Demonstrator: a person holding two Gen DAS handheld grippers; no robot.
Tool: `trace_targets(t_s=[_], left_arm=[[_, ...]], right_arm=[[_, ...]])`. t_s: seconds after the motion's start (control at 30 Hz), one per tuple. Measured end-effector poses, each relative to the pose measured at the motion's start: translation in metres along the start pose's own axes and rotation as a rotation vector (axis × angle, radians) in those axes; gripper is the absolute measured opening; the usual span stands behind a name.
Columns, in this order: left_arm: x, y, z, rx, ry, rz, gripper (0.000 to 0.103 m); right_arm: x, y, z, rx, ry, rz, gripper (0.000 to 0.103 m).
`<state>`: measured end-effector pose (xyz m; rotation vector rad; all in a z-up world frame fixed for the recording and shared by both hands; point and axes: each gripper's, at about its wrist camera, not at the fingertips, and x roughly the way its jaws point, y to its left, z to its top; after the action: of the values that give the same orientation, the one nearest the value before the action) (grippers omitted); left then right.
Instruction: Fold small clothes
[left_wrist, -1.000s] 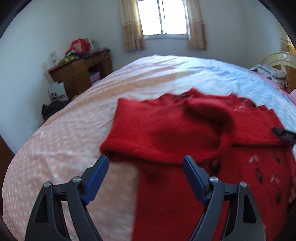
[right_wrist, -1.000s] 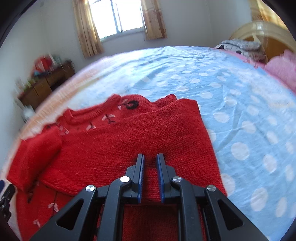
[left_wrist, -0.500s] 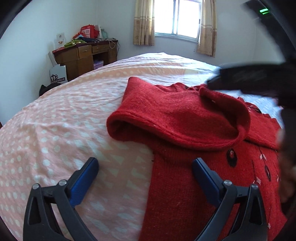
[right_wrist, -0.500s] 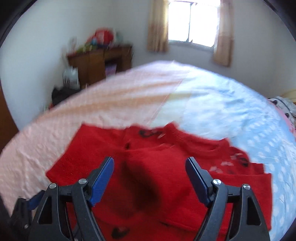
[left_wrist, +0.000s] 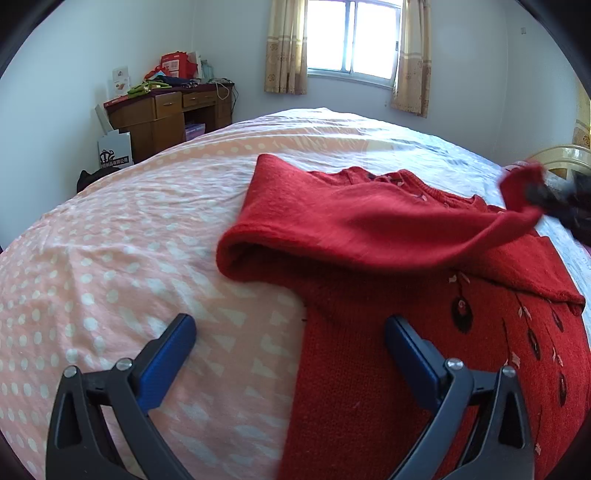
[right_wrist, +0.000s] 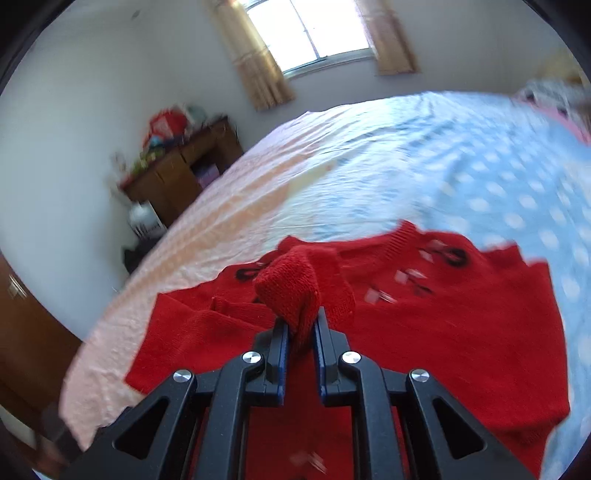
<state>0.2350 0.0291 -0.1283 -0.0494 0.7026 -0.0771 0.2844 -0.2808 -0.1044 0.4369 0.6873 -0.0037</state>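
right wrist view: my right gripper (right_wrist: 300, 334) pinches the red sweater's (right_wrist: 461, 332) sleeve cuff (right_wrist: 291, 291); my left gripper (left_wrist: 291, 350) is spread over the bed (left_wrist: 147, 229).

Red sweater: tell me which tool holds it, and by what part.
The right tool is shut on the red sweater, pinching the cuff end of its sleeve and lifting it. The left tool is open, holding nothing.

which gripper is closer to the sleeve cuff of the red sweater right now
Right. The right gripper is shut on the sleeve cuff, lifting it above the red sweater. The left gripper hangs open, back near the sweater's side edge.
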Motion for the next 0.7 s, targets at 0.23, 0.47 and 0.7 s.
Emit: trace_targets(t_s=[0.23,0.47,0.7], left_arm=[[0.001,0.001,0.000,0.001,0.000,0.001,0.103],[0.002,0.002,0.000,0.005,-0.001,0.008,0.103],[0.001,0.000,-0.001,0.008,-0.001,0.013,0.103]], right_arm=[[-0.025,-0.082,-0.036,0.159,0.066,0.033,0.045],[-0.047,-0.083,-0.014,0.160,-0.045,-0.030,0.069],[0.011,-0.047,-0.018,-0.143,0.104,-0.295,0.033]])
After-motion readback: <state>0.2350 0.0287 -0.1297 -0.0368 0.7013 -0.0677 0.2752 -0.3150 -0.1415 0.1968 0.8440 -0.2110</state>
